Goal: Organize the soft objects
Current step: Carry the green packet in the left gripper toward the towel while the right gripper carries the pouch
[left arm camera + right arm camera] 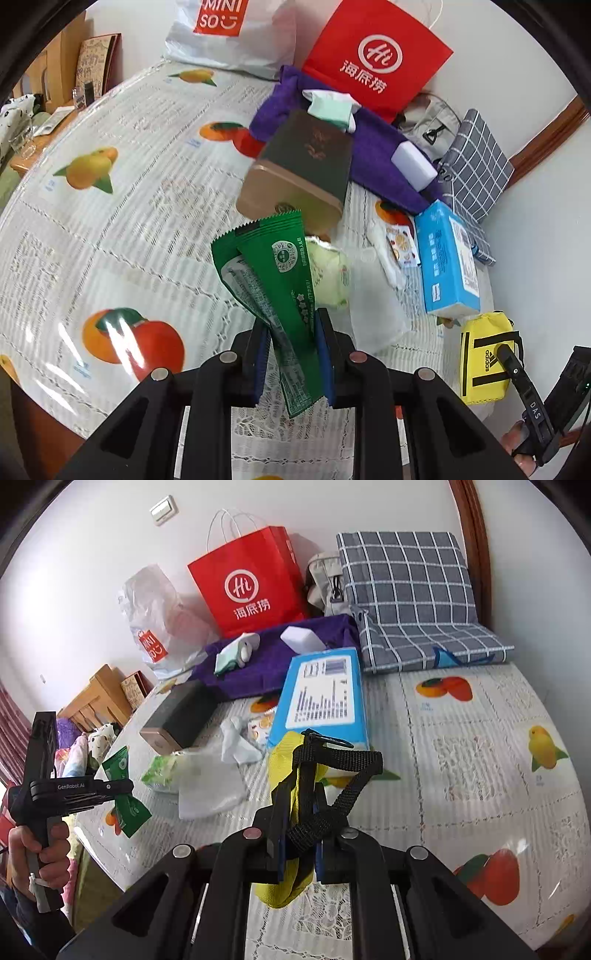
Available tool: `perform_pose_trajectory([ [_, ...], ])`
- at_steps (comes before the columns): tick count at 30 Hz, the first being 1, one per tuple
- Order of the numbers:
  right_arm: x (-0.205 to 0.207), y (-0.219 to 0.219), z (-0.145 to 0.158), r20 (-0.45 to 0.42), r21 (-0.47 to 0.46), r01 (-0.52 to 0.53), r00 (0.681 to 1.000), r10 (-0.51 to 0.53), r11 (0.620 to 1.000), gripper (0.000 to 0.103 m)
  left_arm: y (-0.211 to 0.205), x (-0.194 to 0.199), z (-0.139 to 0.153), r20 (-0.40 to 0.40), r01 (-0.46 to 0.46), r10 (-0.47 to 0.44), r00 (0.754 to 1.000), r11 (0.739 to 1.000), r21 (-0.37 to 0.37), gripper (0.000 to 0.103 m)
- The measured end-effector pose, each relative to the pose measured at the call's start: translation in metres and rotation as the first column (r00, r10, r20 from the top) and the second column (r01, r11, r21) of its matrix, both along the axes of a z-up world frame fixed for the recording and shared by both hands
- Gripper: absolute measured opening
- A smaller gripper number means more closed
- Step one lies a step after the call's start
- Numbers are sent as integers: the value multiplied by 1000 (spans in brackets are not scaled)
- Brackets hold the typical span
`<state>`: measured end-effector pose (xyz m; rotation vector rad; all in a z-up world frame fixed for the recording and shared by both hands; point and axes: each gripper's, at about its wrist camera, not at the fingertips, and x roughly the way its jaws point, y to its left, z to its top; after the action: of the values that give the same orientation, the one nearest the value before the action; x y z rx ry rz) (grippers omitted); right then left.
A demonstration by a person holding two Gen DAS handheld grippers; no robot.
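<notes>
A fruit-print tablecloth [480, 775] covers the table; purple towel [273, 661] upper centre, blue box [321, 694] mid-frame, checked cushion [413, 602] upper right

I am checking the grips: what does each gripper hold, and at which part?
The left gripper pinches a green sachet near its lower end. The right gripper pinches a yellow pouch by its fabric beside the black strap.

I am looking across a table covered by a white lace cloth printed with orange and yellow fruit under clear plastic [480, 760], and daylight is glaring off that plastic in streaks. A plain white wall [92, 546] is standing behind it, carrying a white light switch plate [163, 509]. A dark brown wooden door frame [476, 546] is running up the right edge. Pale wooden furniture [99, 694] is sitting beyond the table's far left corner.
</notes>
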<state>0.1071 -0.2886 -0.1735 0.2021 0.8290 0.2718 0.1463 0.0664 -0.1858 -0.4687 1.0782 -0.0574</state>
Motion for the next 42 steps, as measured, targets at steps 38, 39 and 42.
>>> perform_pose_trajectory([
  [38,121,14,66,94,-102,-10,995,20,995,10,-14,116,83,169,63,-129,977,936,346,23],
  [39,127,14,65,97,-100,-11,995,21,995,10,-13,120,82,168,65,-132,977,933,353,23],
  [42,138,15,60,101,-100,-12,995,22,995,6,-12,133,76,159,76,-139,977,933,353,23],
])
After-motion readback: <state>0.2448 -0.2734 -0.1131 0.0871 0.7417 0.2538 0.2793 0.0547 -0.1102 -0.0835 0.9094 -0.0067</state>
